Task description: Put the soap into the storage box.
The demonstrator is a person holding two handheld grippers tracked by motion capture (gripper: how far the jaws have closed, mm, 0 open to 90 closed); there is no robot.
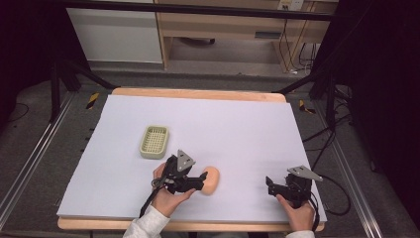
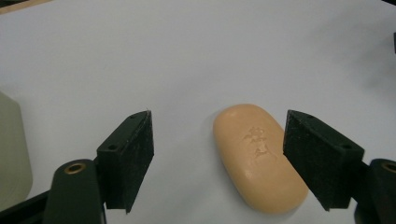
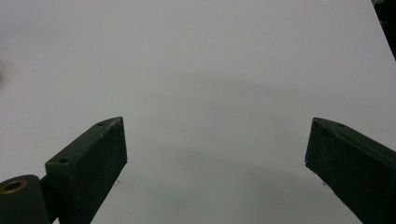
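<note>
In the left gripper view the pale green soap dish (image 2: pixel 11 154) is cut off at the left edge, so just one rounded corner shows, and the mark stamped into the peach soap bar (image 2: pixel 257 161) is too faint to read. In the high view the left gripper (image 1: pixel 200 179) covers the bar's near end. The white sheet on the table (image 1: pixel 237 119) lies bare ahead of and beside the bar, with wide room to the far edge and to the right; the dish (image 1: pixel 154 142) stands well apart on the left, further from the person. The soap bar (image 1: pixel 212 179) lies flat between the left gripper's (image 2: pixel 217 158) fingers (image 2: pixel 128 156), not centred: it sits close against the right finger (whether they touch I cannot tell), with a clear gap to the left one. Those fingers are spread and grip nothing. The right gripper (image 1: pixel 270 182) rests near the table's front right corner, its fingers (image 3: pixel 93 161) spread wide over bare sheet.
</note>
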